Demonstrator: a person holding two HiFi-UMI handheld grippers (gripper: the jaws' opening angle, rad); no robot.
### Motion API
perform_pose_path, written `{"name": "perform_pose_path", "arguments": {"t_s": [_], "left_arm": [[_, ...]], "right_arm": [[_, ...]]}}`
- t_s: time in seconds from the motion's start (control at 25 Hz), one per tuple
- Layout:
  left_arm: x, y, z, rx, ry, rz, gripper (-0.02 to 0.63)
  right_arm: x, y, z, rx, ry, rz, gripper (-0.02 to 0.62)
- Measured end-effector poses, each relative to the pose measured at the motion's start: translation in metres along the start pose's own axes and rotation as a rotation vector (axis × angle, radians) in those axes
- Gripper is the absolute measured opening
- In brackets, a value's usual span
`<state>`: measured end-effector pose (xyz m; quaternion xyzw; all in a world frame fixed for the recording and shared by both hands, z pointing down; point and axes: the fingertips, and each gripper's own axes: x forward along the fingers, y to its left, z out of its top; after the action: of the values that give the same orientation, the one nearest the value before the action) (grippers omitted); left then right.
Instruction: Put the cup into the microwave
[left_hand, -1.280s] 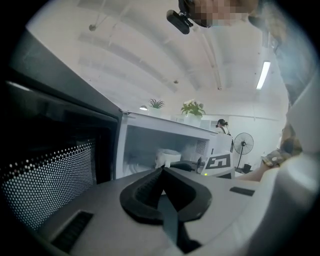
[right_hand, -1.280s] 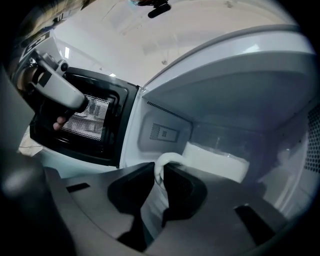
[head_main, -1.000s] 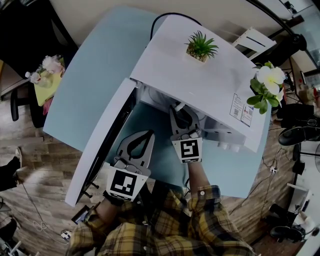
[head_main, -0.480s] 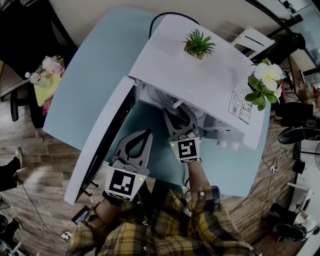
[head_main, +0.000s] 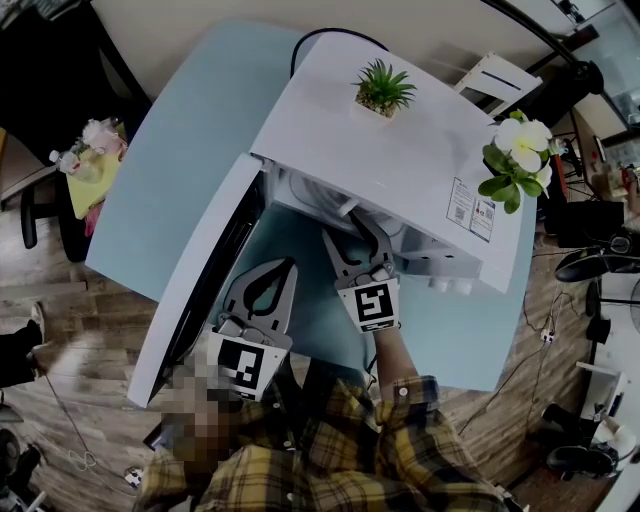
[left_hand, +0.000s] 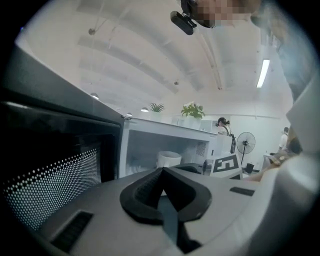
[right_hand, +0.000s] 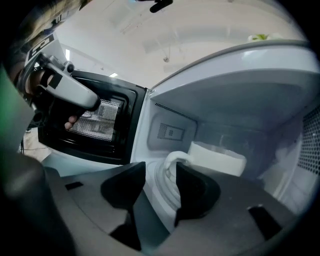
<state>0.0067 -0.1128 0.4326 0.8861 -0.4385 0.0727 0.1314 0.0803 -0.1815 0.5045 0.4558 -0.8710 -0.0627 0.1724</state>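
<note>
One white microwave (head_main: 400, 150) stands with its door (head_main: 200, 290) swung wide. My left gripper (left_hand: 161, 172) hangs closed and empty beside the door. My right gripper (right_hand: 160, 172) has just been opening its jaws, which now stand apart either side of the handle (right_hand: 170, 162) without pressing it. The cup (right_hand: 217, 160) sits inside the microwave. I judge this to be the release step. Next I should draw the right gripper straight back, clear of the handle.

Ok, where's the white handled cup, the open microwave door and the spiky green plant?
White handled cup (right_hand: 222, 162): right gripper view, side wall.
Open microwave door (head_main: 195, 285): head view, white outer side.
Spiky green plant (head_main: 380, 85): head view, leaves.
</note>
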Motion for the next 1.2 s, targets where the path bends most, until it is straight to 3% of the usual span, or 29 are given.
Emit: {"name": "perform_pose_path", "arguments": {"t_s": [0.68, 1.2], "left_arm": [[-0.005, -0.006, 0.038, 0.048, -0.082, 0.002, -0.003], [-0.013, -0.018, 0.069, 0.080, -0.142, -0.030, -0.003]], "right_arm": [[-0.043, -0.007, 0.032, 0.050, -0.023, -0.021, 0.178], [-0.090, -0.007, 0.090, 0.116, -0.090, 0.017, 0.178]]}}
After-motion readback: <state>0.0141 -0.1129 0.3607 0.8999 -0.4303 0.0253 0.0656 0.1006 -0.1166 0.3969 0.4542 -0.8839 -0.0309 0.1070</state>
